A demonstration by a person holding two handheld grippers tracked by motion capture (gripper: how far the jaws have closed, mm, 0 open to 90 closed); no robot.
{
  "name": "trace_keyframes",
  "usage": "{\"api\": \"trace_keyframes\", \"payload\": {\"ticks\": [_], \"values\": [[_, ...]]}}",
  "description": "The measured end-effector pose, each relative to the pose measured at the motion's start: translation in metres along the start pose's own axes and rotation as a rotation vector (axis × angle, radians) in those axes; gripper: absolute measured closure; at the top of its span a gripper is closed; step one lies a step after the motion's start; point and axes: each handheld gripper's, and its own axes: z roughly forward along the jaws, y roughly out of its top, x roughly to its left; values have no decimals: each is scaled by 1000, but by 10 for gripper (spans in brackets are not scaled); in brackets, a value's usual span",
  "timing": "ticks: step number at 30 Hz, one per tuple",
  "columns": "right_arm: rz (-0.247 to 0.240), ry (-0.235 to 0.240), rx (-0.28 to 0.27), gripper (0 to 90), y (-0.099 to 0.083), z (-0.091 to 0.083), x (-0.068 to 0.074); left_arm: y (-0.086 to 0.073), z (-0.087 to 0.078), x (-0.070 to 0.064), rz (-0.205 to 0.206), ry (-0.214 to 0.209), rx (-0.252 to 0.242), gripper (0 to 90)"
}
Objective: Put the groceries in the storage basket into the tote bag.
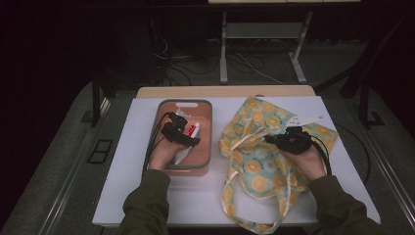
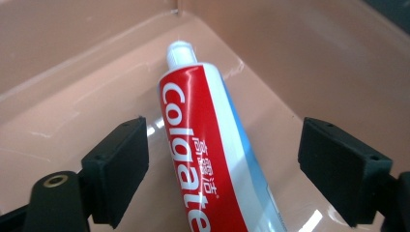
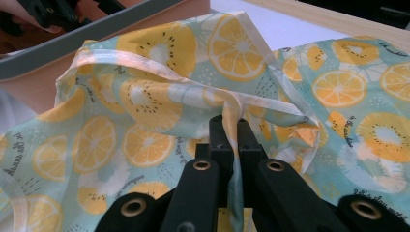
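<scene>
A red, white and blue toothpaste tube (image 2: pixel 203 150) lies in the pink bin (image 2: pixel 72 58), white cap toward the far corner. My left gripper (image 2: pixel 222 166) is open, one jaw on each side of the tube, not touching it. From above, the left gripper (image 1: pixel 188 137) is inside the bin (image 1: pixel 209 142) over the tube (image 1: pixel 192 130). A fabric bag with a lemon print (image 1: pixel 254 161) lies crumpled on the white table (image 1: pixel 127 171). My right gripper (image 1: pixel 275 140) is shut on the bag's pale strap (image 3: pixel 227 104), pinching it and the rim cloth between its jaws (image 3: pixel 231 126).
The bag's long handles (image 1: pixel 230 196) trail toward the table's front edge. A white tag or card (image 1: pixel 306 119) rests on the bag's far right. The bin's grey rim (image 3: pixel 63 43) stands close to the left of the bag. Floor and a table frame (image 1: pixel 259 39) lie beyond.
</scene>
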Motion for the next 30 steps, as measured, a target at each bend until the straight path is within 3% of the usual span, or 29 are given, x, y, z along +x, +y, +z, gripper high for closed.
{"api": "trace_keyframes", "payload": {"ticks": [7,10,15,16,18,26,30], "values": [[-1,1,-4,889,0,-1,0,-1,6,-2,15,17,80,368],[-2,-2,-2,890,0,-1,-1,-2,7,-4,15,1,86,427],[-1,-7,-3,889,0,-2,-1,-2,7,-10,64,-49,115,582],[-2,-6,-3,889,-1,-2,-1,-2,7,-12,89,-45,119,628],[-3,-5,-2,890,0,-1,0,-1,5,-11,71,-42,117,693],[-4,-3,2,889,-1,0,0,3,0,-8,68,-46,122,739],[-3,-4,3,890,-1,0,-1,9,-11,-1,55,-61,68,741]]}}
